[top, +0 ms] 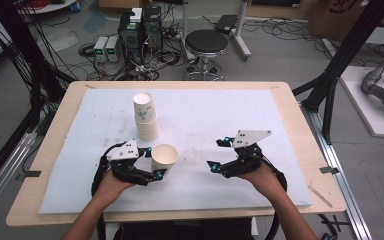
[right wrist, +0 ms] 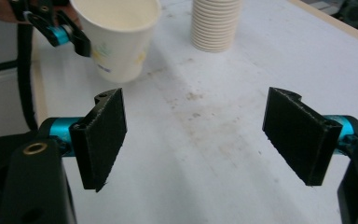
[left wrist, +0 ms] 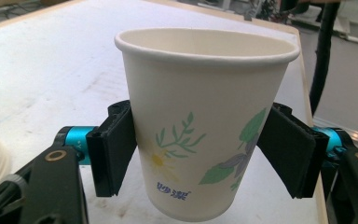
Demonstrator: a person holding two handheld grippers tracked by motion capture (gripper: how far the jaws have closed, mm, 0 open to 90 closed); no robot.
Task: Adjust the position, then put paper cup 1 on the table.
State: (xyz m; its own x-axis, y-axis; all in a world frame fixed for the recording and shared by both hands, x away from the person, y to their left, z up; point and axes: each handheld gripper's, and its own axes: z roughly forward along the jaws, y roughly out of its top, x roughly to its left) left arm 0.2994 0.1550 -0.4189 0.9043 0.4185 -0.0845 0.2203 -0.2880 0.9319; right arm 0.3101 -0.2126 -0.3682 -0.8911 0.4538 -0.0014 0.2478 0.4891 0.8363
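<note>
Paper cup [left wrist: 205,121], empty, sits between left gripper [left wrist: 205,154] pads.

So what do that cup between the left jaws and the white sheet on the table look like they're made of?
The cup looks like thin matte paper: a rolled rim, printed leaves and a flower, and a plain off-white inside. The white sheet seems to be a dull foam or fabric mat, though which is unclear; it has no shine and carries brownish scuffs and stains. It lies on a pale wooden-looking tabletop.
</note>
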